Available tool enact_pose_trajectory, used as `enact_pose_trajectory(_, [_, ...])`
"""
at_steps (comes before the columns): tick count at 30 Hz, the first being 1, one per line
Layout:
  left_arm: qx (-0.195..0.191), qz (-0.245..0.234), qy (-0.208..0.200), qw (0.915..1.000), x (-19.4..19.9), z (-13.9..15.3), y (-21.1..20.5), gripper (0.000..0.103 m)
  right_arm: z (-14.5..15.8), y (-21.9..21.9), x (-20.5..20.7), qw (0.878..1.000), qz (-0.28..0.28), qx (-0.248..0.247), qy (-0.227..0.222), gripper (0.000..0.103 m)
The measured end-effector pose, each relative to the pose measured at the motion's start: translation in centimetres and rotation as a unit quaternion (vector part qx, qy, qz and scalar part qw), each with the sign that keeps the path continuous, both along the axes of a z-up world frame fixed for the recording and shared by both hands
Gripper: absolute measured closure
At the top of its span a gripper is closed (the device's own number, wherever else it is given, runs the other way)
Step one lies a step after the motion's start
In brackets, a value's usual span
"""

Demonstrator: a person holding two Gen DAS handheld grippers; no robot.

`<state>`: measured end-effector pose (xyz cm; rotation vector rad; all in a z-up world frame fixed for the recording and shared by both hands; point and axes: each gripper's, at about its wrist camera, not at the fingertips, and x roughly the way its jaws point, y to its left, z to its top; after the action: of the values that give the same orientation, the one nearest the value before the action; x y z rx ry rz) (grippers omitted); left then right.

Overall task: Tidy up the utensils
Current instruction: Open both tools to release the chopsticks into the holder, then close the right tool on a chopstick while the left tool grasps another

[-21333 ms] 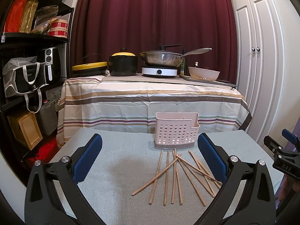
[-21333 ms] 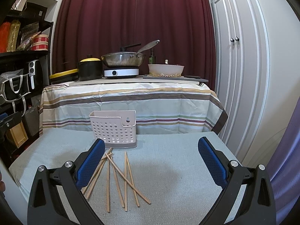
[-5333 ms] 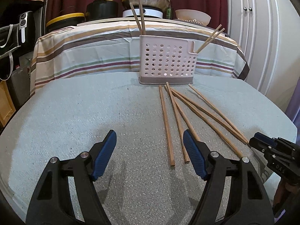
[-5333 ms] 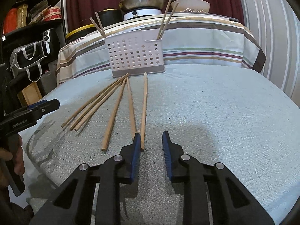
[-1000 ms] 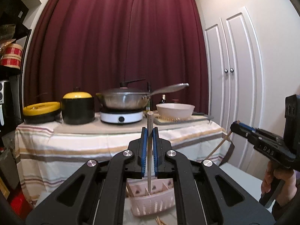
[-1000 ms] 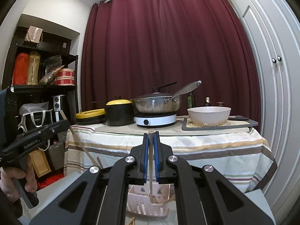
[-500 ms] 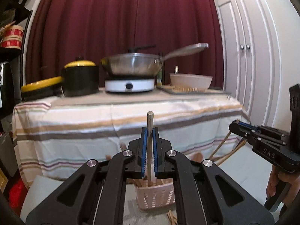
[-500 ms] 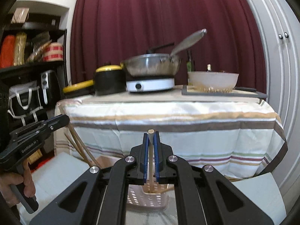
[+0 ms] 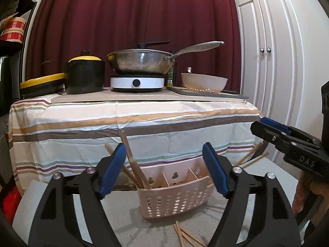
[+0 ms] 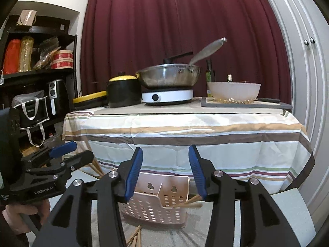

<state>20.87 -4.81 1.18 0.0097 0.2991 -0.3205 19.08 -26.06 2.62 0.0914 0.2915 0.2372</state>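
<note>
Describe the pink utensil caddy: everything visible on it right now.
The pink utensil caddy is a pale plastic basket with a perforated front wall, a solid base band and thin dividers forming compartments; its back wall has keyhole hanging slots. It stands upright on the grey table, in front of the striped tablecloth. Wooden chopsticks lean out of its left end compartment, and others out of the right end. More chopsticks lie on the table before it. Neither gripper touches it.

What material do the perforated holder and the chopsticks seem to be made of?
Perforated holder: likely plastic, pale pink, smooth, with thin moulded walls and punched round holes. Chopsticks: probably wood or bamboo, light brown and matte; no grain can be seen.
</note>
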Motion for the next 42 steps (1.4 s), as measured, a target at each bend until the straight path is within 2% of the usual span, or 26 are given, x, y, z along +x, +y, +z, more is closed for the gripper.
enact_pose_trajectory(5, [-0.004,-0.004,-0.01,0.9999,-3.3,-0.1,0.2,0.02,0.2,-0.7,-3.1,1.0,-0.003,0.006,-0.009,0.056])
enact_pose_trajectory(9, [0.003,0.0,-0.002,1.0,-5.8,-1.5,0.5,0.019,-1.3,-1.1,-5.8,1.0,-0.01,0.006,0.0,0.056])
enact_pose_trajectory(15, [0.018,0.02,0.034,0.999,-9.1,-5.9,1.2,0.019,-6.1,-0.9,-9.9,0.999,-0.029,-0.014,0.038,0.056])
enact_pose_trajectory(20, [0.024,0.04,0.073,0.9962,-11.2,-9.7,2.0,0.019,-10.3,-0.7,-12.3,0.996,-0.031,-0.006,0.081,0.056])
enact_pose_trajectory(26, [0.039,0.049,0.1,0.9931,-13.8,-13.0,2.2,0.019,-14.6,0.8,-14.6,0.992,-0.012,-0.014,0.124,0.057])
enact_pose_trajectory(35, [0.048,0.047,0.149,0.9865,-15.3,-17.1,2.1,0.025,-18.8,2.6,-15.0,0.982,0.009,-0.031,0.184,0.071])
enact_pose_trajectory(36, [0.047,0.044,0.156,0.9857,-15.4,-17.6,2.0,0.025,-19.1,2.7,-14.9,0.982,0.011,-0.034,0.188,0.073])
enact_pose_trajectory(39, [0.048,0.037,0.165,0.9845,-15.7,-18.3,1.6,0.03,-19.6,2.9,-14.9,0.98,0.015,-0.037,0.195,0.092])
enact_pose_trajectory(42, [0.05,0.031,0.165,0.9846,-16.1,-18.6,1.1,0.033,-19.7,2.8,-15.2,0.981,0.007,-0.04,0.192,0.095])
